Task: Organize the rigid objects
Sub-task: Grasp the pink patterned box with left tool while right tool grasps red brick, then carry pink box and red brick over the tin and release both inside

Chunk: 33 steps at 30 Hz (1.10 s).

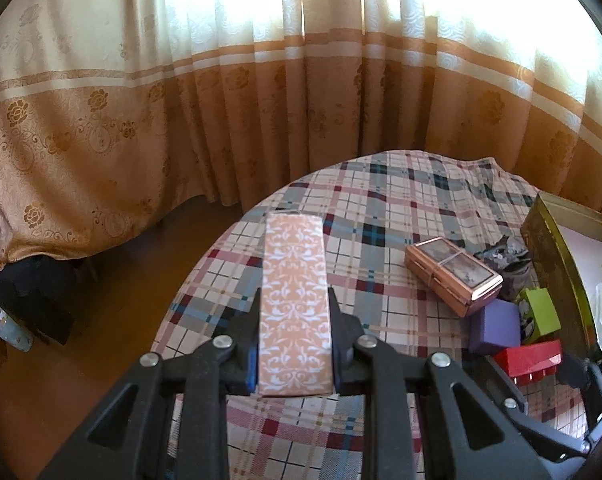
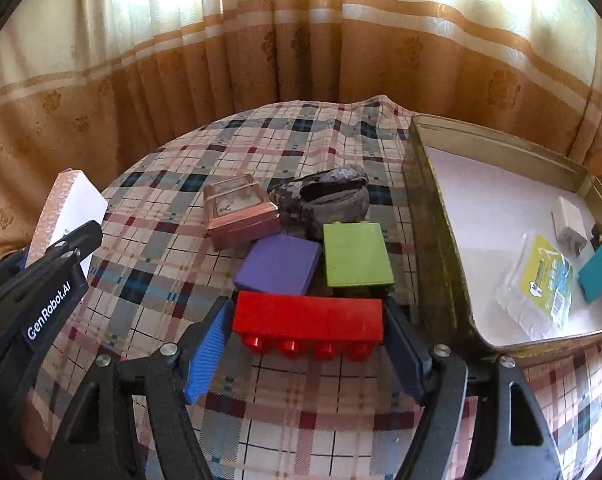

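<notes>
A red studded brick [image 2: 307, 320] lies flat between the right claw's [image 2: 307, 340] spread fingers; purple block [image 2: 279, 266] and green block [image 2: 357, 258] sit just beyond.

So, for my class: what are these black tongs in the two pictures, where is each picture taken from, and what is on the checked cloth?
A person holds a two-fingered tool in each hand; each carries a camera looking along its jaws. The left gripper is shut on a long peach patterned box. The right gripper has its jaws either side of a red brick, not visibly pressing it. On the table lie a purple block, green block, copper case and grey pouch. A tin tray holds small items.
</notes>
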Motion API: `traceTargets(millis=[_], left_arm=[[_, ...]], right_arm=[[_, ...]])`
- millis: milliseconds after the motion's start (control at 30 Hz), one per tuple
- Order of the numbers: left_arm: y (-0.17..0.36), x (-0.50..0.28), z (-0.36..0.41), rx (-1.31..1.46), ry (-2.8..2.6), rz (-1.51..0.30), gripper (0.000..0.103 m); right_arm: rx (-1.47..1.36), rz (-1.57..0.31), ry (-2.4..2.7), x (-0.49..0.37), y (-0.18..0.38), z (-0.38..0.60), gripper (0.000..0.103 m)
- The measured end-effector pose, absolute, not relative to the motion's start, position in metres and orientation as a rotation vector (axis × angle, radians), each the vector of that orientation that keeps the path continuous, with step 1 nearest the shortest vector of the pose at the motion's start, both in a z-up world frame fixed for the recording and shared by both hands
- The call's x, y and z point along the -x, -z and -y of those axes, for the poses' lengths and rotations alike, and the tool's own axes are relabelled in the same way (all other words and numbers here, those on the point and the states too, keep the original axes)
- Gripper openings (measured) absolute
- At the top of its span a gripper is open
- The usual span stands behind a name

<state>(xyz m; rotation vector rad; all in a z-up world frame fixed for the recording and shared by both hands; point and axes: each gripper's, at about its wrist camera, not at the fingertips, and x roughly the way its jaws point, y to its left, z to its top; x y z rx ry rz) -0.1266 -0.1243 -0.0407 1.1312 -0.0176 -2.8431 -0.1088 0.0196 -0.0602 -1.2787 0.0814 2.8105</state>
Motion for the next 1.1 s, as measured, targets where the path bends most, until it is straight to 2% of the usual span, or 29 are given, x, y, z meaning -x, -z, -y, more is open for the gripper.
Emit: traceTargets(millis=[133,233,400,667,967,1100], left_arm=[[0.040,0.126,0.127,-1.129,2.846,-0.009,0.025],[0.039,0.125,0.129,-1.114,2.852,-0.034,0.025],[0.044,0.118,0.131,-1.155,2.843,-0.097,0.025],[0.027,0.088,0.143,-0.899,2.902,-0.204,0.025],[0.014,0.070,0.141,-0.730,2.998,-0.194,0.025],[0.013,0.072,0.137,-0.735,2.994,-0.163,0.025]], right_arm=[[1.295,-0.055,-2.843,0.103,0.058,-0.018,0.067],[1.287,-0.112,-2.894,0.092,0.053,-0.022,0.067],[1.022,-0.229,-3.147,0.055,0.025,-0.036,0.067],[0.564,-0.071,-3.159,0.019,-0.002,-0.043,0.067],[0.376,-0.011,-3.117,0.001,-0.011,-0.048,0.067],[0.392,-0.040,-3.099,0.003,-0.009,-0.054,0.067]])
